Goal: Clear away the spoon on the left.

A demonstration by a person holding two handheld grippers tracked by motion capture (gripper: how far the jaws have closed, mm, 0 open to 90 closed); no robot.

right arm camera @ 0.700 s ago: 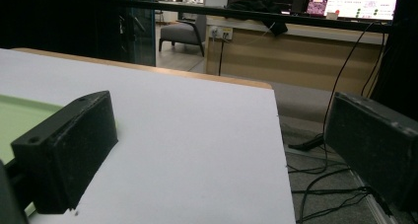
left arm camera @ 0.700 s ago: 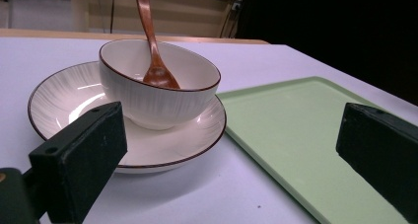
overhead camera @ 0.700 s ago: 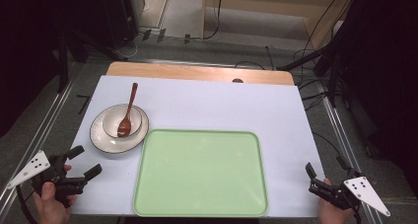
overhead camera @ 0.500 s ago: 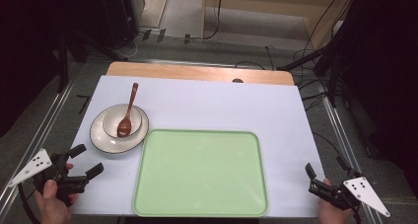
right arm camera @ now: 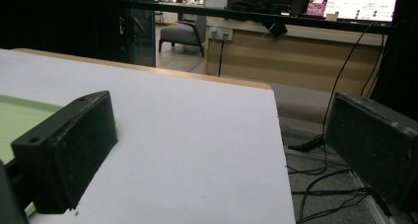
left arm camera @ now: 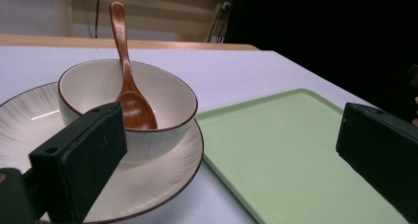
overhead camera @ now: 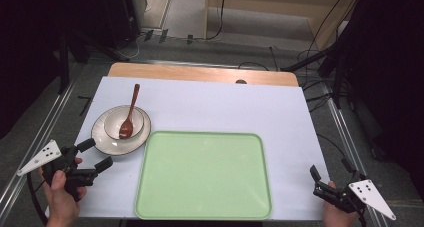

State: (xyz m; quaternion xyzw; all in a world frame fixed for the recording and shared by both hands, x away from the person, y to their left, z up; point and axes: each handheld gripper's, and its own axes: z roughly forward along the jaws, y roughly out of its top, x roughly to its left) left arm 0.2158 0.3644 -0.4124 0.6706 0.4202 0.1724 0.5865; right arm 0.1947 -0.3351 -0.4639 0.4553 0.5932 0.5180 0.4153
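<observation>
Bowl (overhead camera: 127, 122) with a wooden spoon (overhead camera: 129, 114) sits on a plate (overhead camera: 106, 143) at the desk's (overhead camera: 215, 107) left side, just beyond our left claw (overhead camera: 96, 155), whose jaws are spread with nothing between them. Beside the plate lies a green tray (overhead camera: 205, 174). At the desk's right near corner, our right claw (overhead camera: 315, 179) is spread too, holding nothing.

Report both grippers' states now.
Left gripper: open, holding nothing, near the plate.
Right gripper: open, holding nothing.
</observation>
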